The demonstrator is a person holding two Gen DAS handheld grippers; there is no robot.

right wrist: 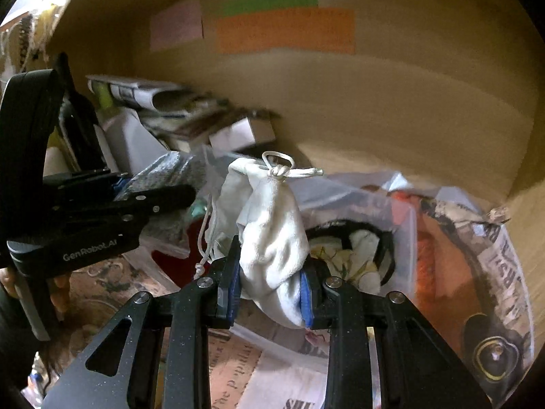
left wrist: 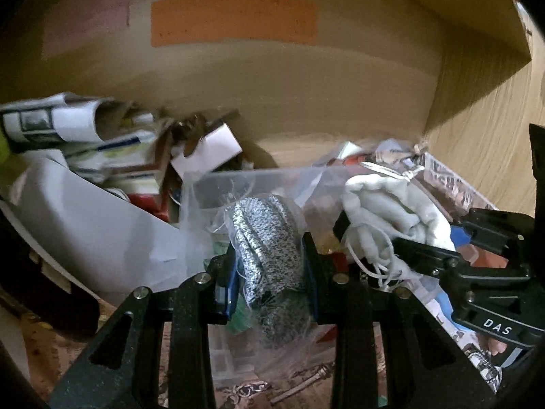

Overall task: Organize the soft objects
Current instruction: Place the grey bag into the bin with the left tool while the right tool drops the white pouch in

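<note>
Left gripper (left wrist: pixel 270 269) is clamping a speckled grey knit bundle (left wrist: pixel 265 259) between its jaws, bundle projecting toward 12 o'clock. Right gripper (right wrist: pixel 270 279) is pinching a white drawstring pouch (right wrist: pixel 272 225), knot at 12 o'clock, clear plastic box (right wrist: pixel 402 211) lying at 2 o'clock.

Orange label (right wrist: pixel 285 30): writing too blurred to read
Newspaper (right wrist: pixel 507 259): headline cut off, partly legible
Clear bin (left wrist: pixel 259 184): contents hidden behind speckled cloth (left wrist: pixel 269 245)
Paper stack (left wrist: pixel 68 129): motion-blurred

Pretty dim, warm yellowish light, murky shadows low down. Heavy fisheye bending, black corners, motion blur around 9 o'clock.
</note>
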